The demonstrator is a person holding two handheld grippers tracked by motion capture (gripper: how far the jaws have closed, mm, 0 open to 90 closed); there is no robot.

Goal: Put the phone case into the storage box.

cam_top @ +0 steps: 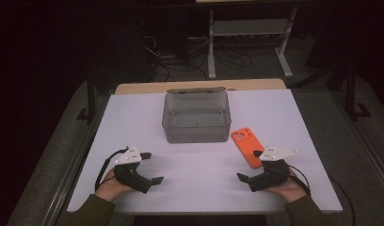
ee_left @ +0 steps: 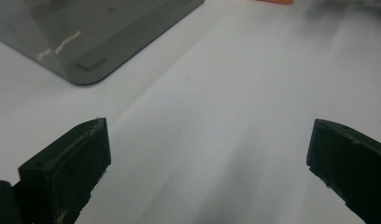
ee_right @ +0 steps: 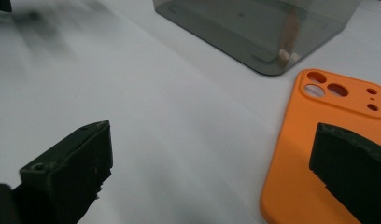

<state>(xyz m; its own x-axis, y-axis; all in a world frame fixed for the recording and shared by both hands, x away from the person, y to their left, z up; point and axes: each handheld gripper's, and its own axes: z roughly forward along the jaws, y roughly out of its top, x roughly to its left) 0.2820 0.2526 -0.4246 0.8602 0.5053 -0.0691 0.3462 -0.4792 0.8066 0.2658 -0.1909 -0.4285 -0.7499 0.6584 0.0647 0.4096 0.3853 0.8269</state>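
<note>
1. The left gripper (cam_top: 152, 180) and right gripper (cam_top: 243, 178) rest low on the white tabletop (cam_top: 199, 160), jaws spread, holding nothing, seemingly poised to start.
2. The orange phone case (cam_top: 247, 146) lies face-down beside the empty grey box (cam_top: 196, 117), near the right gripper.

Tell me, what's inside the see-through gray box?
The gray box looks empty: through its clear walls you can see its bare floor and nothing lying in it. The orange phone case lies outside, on the white table beside it.
</note>
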